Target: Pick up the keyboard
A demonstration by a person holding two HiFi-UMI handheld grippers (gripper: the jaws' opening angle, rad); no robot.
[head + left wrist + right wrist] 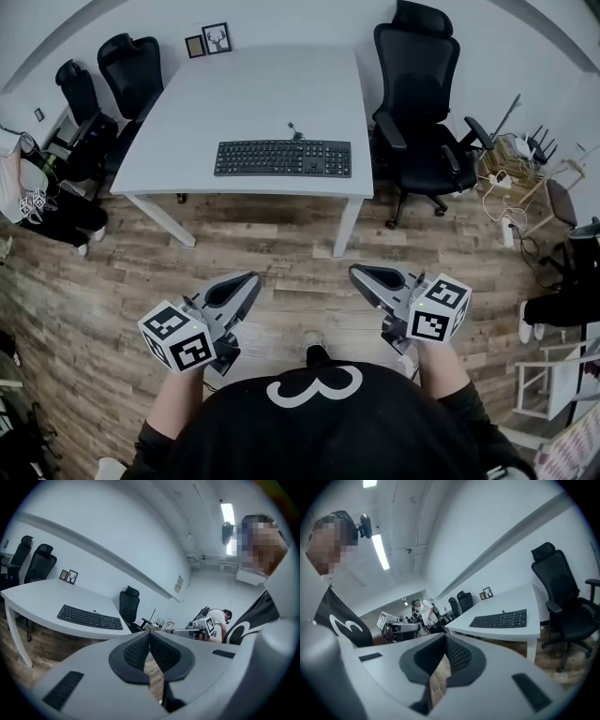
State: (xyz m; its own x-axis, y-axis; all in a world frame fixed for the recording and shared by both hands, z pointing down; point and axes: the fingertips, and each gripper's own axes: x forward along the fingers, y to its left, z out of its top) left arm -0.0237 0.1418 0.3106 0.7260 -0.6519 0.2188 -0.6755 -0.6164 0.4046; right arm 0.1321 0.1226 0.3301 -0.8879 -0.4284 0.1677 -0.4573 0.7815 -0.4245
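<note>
A black keyboard (pixel 283 158) lies near the front edge of a white table (pixel 187 112), its cable running back from its middle. I stand on the wood floor a step short of the table. My left gripper (pixel 248 278) and right gripper (pixel 356 272) are held low in front of me, well short of the table, both shut with nothing between the jaws. The left gripper view shows the keyboard (pixel 89 617) off to the left beyond the shut left gripper (pixel 149 634). In the right gripper view the keyboard (pixel 499 618) sits to the right past the shut right gripper (pixel 444 637).
A black office chair (pixel 417 103) stands at the table's right end, and two more chairs (pixel 112 84) at its left. Two small picture frames (pixel 207 41) lean at the table's back. Cables and a power strip (pixel 502 178) lie on the floor at right.
</note>
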